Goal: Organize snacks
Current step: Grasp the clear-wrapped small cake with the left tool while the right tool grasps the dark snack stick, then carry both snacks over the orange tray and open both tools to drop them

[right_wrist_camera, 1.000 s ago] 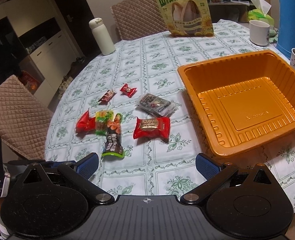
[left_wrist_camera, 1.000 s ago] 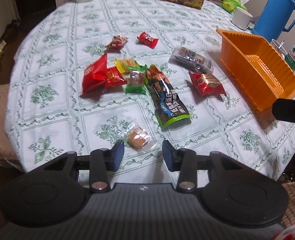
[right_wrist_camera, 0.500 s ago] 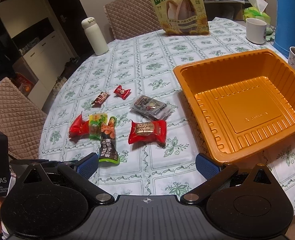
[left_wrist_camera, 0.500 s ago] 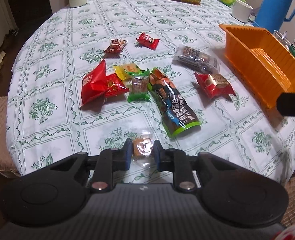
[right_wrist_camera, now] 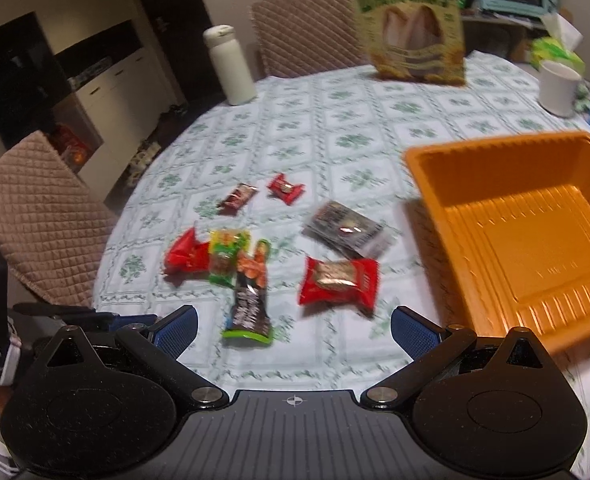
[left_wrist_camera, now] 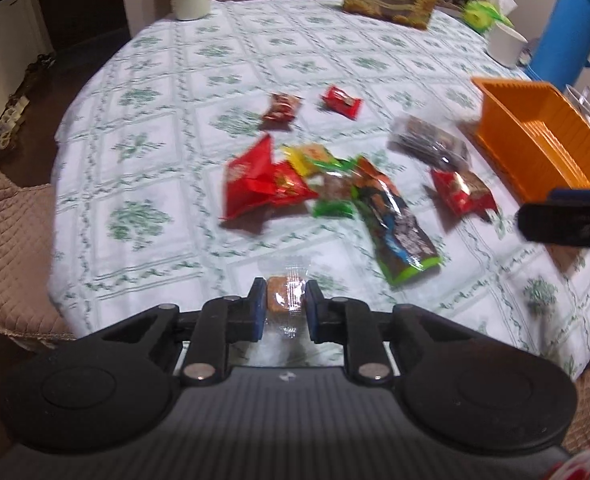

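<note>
Near the front edge of the round table (left_wrist_camera: 167, 92), well left of the orange tray (left_wrist_camera: 535, 148), the left gripper (left_wrist_camera: 283, 306) pinches a small clear-wrapped brown candy (left_wrist_camera: 285, 294) between its blue pads. The other snacks lie loose on the green-patterned cloth on the same side of the tray: a red wrapped cake (right_wrist_camera: 339, 284) nearest it, a grey clear packet (right_wrist_camera: 347, 230) just behind that, a long dark packet with a green end (right_wrist_camera: 249, 300) further left, and a red bag (right_wrist_camera: 185, 254) furthest left. The right gripper (right_wrist_camera: 295, 328) hovers over the cloth beside the tray, its jaws closing with nothing between them. The tray holds no snacks.
</note>
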The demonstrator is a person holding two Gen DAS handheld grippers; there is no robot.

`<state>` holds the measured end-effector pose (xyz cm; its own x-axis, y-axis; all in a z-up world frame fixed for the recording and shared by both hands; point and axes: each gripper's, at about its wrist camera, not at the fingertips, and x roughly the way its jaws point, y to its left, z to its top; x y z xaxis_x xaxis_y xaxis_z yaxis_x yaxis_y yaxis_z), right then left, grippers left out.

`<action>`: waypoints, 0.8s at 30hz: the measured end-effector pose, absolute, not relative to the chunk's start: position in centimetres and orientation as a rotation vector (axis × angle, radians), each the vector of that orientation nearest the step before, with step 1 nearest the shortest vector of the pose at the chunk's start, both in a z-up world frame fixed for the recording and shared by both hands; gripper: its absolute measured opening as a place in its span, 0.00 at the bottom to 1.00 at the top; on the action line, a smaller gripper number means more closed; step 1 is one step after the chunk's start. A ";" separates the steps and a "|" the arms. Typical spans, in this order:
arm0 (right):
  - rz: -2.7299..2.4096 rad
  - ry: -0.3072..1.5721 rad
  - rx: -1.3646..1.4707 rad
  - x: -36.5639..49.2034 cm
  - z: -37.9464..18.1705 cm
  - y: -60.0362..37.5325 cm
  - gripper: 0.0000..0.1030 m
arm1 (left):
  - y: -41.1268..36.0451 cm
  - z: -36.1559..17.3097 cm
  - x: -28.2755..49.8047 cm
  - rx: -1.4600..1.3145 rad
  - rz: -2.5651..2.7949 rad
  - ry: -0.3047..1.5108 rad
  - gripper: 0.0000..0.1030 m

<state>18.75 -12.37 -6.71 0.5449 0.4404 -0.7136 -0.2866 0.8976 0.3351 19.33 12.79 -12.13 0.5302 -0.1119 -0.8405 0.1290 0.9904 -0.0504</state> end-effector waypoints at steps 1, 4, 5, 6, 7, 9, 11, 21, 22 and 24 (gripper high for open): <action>0.453 0.906 0.183 19.1 -7.0 -12.0 0.71 | 13.1 -12.0 19.4 0.018 -0.135 0.997 0.18; 0.479 0.909 0.180 20.0 -7.8 -10.8 0.58 | 14.1 -11.6 19.6 0.007 -0.115 0.989 0.18; 0.484 0.910 0.170 20.3 -8.1 -10.4 0.53 | 14.4 -11.5 19.7 0.004 -0.109 0.987 0.18; 0.489 0.914 0.159 20.7 -8.3 -10.0 0.50 | 14.7 -11.4 19.8 0.003 -0.102 0.984 0.18; 0.496 0.914 0.152 21.2 -8.5 -9.5 0.48 | 14.9 -11.3 19.9 0.003 -0.096 0.982 0.18; 0.502 0.919 0.145 22.0 -9.1 -8.7 0.43 | 15.4 -11.1 20.1 0.000 -0.089 0.975 0.18; 0.504 0.933 0.142 22.9 -9.7 -7.9 0.42 | 15.8 -11.0 20.4 -0.002 -0.084 0.971 0.18; 0.466 0.961 0.086 25.1 -11.8 -5.1 0.38 | 17.2 -10.5 21.1 -0.001 -0.080 0.949 0.18; 0.462 0.965 0.085 25.2 -12.0 -5.0 0.37 | 17.3 -10.5 21.1 -0.001 -0.081 0.949 0.18; 0.456 0.971 0.077 25.3 -12.2 -4.8 0.34 | 17.4 -10.5 21.2 -0.002 -0.086 0.948 0.18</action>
